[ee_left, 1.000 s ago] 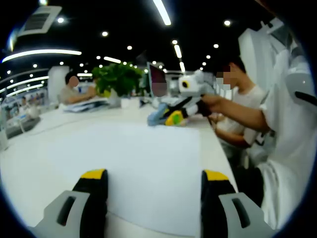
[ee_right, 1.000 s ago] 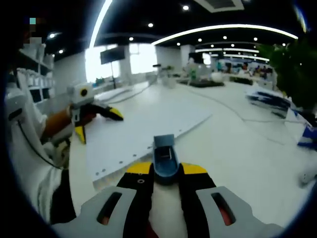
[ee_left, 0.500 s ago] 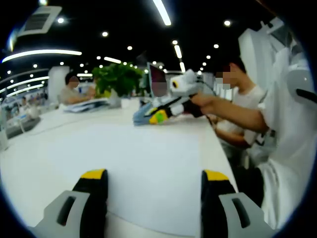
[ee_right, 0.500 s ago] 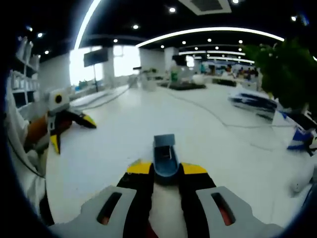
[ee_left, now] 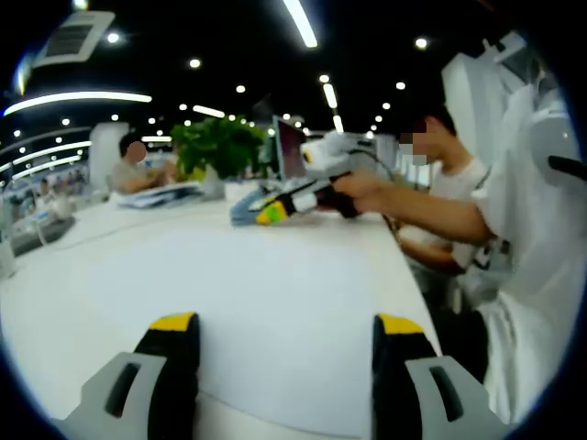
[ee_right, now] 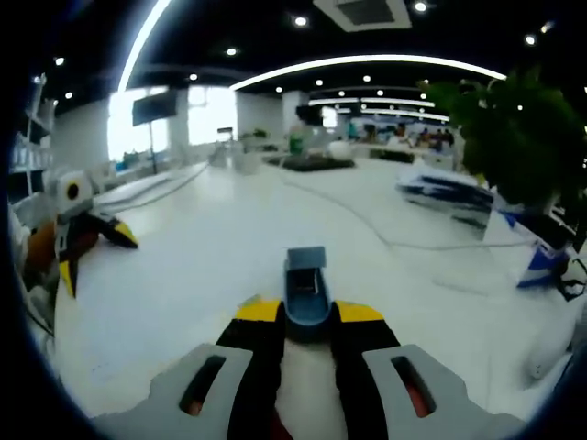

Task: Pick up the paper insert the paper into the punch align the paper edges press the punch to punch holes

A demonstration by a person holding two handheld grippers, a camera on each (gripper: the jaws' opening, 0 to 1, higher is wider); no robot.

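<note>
White counter (ee_left: 83,275) carries thin floppy paper (ee_left: 275,312), best nipped at its edge; left gripper (ee_left: 284,332) fingers wide, right gripper (ee_right: 307,310) clamps blue punch (ee_right: 305,289).

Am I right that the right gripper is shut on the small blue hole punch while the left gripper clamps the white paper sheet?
Not quite. The right gripper is shut on the small blue hole punch, but in the left gripper view the left gripper is open, its jaws apart over the white paper sheet.

The yellow-tipped black left gripper (ee_left: 284,332) stands with jaws wide apart, while the matching right gripper (ee_right: 306,312) is clamped on something blue.
</note>
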